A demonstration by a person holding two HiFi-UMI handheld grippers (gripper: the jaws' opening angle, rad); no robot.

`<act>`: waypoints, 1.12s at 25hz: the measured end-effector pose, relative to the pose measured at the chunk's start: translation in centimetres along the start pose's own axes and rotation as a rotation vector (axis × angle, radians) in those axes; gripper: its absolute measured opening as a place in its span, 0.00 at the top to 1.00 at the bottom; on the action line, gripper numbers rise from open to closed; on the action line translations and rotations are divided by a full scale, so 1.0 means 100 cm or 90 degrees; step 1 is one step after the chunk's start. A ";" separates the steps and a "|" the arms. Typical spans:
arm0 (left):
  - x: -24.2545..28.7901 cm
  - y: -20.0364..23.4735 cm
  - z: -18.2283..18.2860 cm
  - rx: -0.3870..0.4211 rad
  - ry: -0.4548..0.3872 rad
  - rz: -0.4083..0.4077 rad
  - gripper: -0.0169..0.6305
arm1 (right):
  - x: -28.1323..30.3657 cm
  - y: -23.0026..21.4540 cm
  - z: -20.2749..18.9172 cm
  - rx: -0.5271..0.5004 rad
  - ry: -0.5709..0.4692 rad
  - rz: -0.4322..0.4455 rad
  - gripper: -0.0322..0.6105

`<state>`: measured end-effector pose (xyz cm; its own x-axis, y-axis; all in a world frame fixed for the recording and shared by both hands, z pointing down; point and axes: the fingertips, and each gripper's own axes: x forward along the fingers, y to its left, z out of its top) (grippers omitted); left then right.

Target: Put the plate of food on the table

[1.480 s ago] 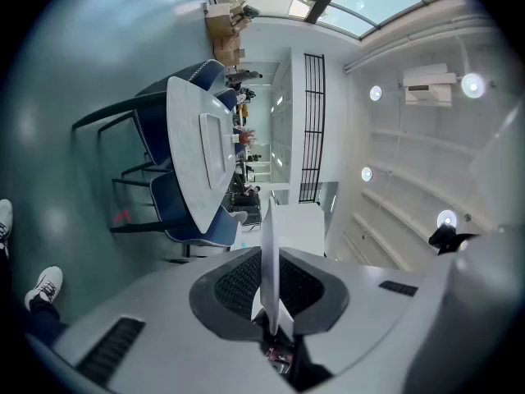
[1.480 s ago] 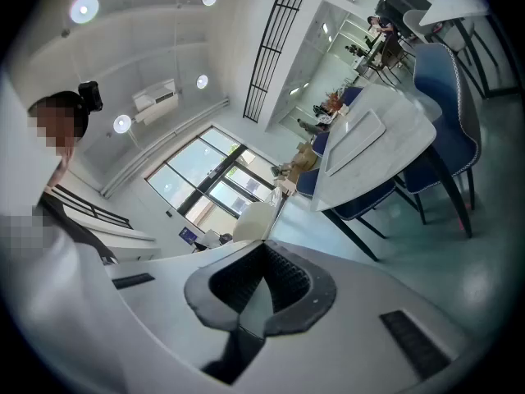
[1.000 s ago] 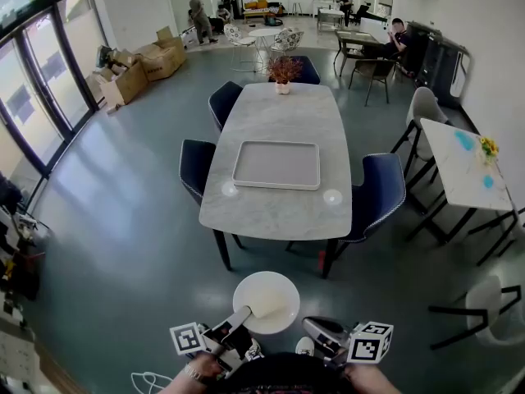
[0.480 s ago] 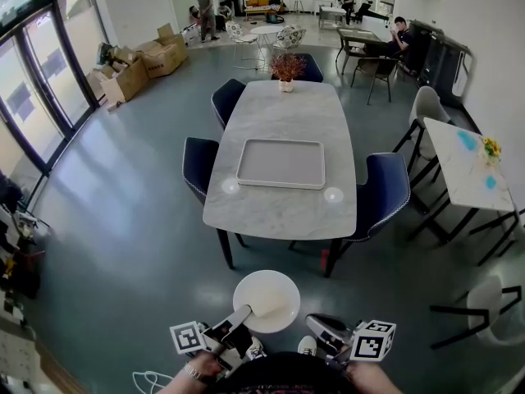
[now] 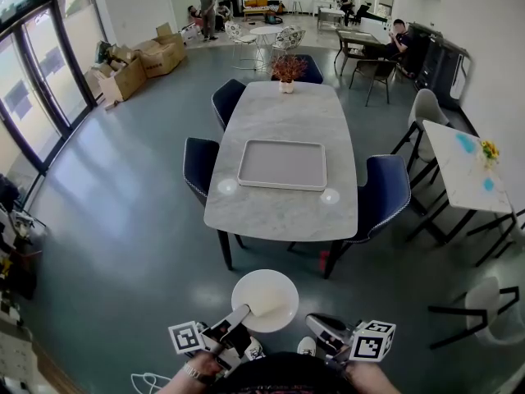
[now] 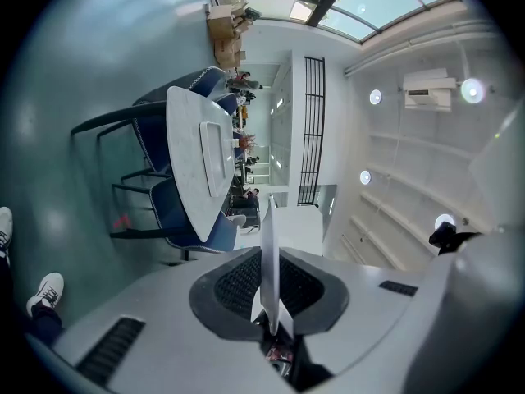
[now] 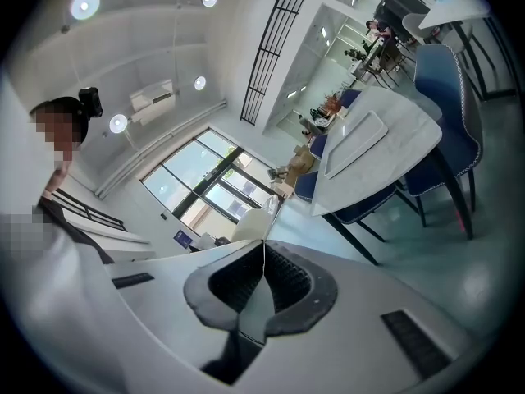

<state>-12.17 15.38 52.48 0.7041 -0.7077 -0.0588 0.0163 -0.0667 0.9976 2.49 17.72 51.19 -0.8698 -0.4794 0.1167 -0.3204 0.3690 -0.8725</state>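
The white plate (image 5: 265, 300) is held out low in front of the person, over the grey floor (image 5: 123, 220) and well short of the table (image 5: 279, 213). It is kept roughly level and is gripped at its near left rim by the left gripper (image 5: 243, 313). In the left gripper view the plate is seen edge-on, with both pads pressed flat against it. The right gripper (image 5: 318, 327) is carried just beside the plate's near right edge. Whether it touches the plate cannot be told. Its jaws are brought fully together with nothing between them, as is shown in the right gripper view.

Ahead, the marble-topped table is set lengthwise away from the person. A pale rectangular tray (image 5: 282, 165) is laid at its middle, and two small round discs (image 5: 227, 186) are placed near the tray's near corners. A potted plant (image 5: 286, 68) is stood at the far end. Dark blue chairs (image 5: 384, 189) are drawn up on both sides. A second white table (image 5: 459, 171) is seen at the right, and cardboard boxes (image 5: 139, 62) are piled by the windows at the far left.
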 end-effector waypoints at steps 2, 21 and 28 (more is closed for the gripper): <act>-0.003 0.000 0.003 -0.001 -0.001 0.000 0.92 | 0.003 0.001 -0.001 0.001 -0.001 -0.003 0.93; -0.032 0.006 0.039 0.052 0.019 0.030 0.92 | 0.046 -0.001 -0.010 -0.201 0.080 -0.160 0.93; -0.036 0.000 0.051 0.092 0.054 0.026 0.92 | 0.063 0.001 -0.022 -0.176 0.059 -0.153 0.93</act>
<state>-18.32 14.39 52.52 0.7600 -0.6499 -0.0089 -0.1113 -0.1435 0.9834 -3.83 16.48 52.91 -0.7834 -0.5093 0.3562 -0.5981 0.4620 -0.6548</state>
